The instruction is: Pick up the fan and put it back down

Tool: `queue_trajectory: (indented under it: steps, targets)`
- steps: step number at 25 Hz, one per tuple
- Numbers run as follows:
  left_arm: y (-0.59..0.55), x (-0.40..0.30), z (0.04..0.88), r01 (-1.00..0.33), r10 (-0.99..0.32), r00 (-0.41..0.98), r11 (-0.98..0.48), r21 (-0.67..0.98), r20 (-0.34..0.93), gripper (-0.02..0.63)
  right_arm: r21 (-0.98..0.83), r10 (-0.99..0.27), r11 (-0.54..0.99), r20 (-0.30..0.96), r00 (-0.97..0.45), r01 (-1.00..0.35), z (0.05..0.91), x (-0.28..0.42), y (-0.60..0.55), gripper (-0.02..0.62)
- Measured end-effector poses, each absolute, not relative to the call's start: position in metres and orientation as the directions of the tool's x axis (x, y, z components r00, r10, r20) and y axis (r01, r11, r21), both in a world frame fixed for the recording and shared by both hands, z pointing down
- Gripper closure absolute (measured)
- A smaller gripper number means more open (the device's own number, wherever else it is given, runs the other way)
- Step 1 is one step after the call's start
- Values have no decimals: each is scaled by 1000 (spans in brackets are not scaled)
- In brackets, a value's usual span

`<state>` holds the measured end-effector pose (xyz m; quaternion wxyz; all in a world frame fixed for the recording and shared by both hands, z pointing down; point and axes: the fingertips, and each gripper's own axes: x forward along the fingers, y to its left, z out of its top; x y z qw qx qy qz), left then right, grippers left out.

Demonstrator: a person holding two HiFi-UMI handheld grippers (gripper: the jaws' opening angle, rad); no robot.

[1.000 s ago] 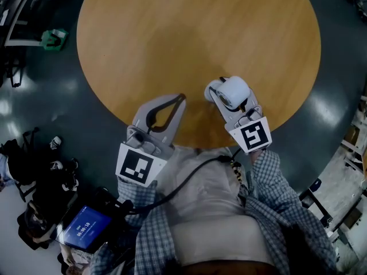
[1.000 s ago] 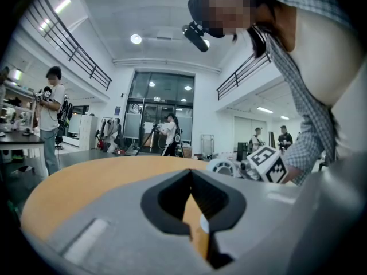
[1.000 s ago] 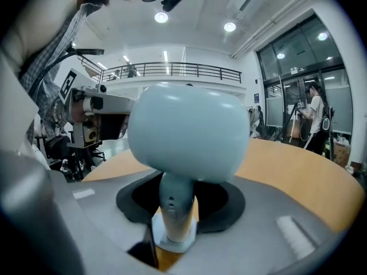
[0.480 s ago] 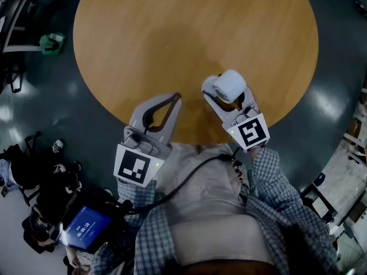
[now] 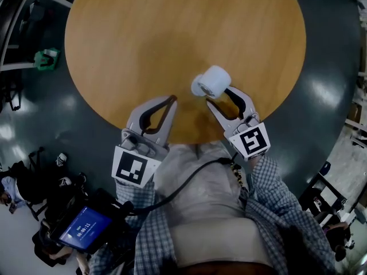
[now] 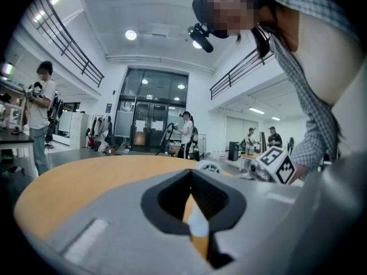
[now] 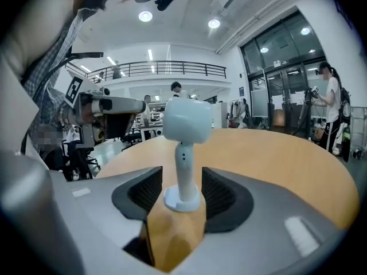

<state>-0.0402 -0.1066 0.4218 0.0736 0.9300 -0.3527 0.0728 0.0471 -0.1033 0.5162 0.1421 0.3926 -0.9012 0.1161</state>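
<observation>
Draw right gripper (image 7: 182, 188) straight back off upright small white plastic fan (image 7: 184, 125), stem loose between just-opened jaws; left gripper (image 5: 170, 99) clenched, empty.

The only writing in sight is on the blue screen (image 5: 86, 229) of a device at the lower left of the head view: a row of white digits set out like a clock, too small to read with certainty. The marker cube (image 5: 131, 168) of the left gripper (image 5: 170, 99) and the marker cube (image 5: 250, 141) of the right gripper (image 5: 221, 96) bear black-and-white square patterns, not letters or numbers.
</observation>
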Motion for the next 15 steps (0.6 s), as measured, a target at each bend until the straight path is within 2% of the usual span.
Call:
queue_trajectory:
  steps: [3, 7, 11, 15]
  targets:
    - [-106, -26, 418, -650, -630, 754, -755, 83, 186, 606, -82, -706, 635, 343, -620, -768, 508, 70, -96, 408]
    - [-105, -16, 407, -628, -610, 772, -775, 72, 175, 606, -45, -749, 595, 330, -574, -802, 489, 91, -92, 484]
    - [-104, -14, 398, -622, -608, 779, -780, 65, 155, 606, -45, -798, 550, 269, -540, -834, 463, 103, -94, 559]
    - [-108, -8, 386, -621, -613, 781, -783, 38, 120, 606, -34, -824, 529, 216, -523, -848, 438, 112, -103, 594]
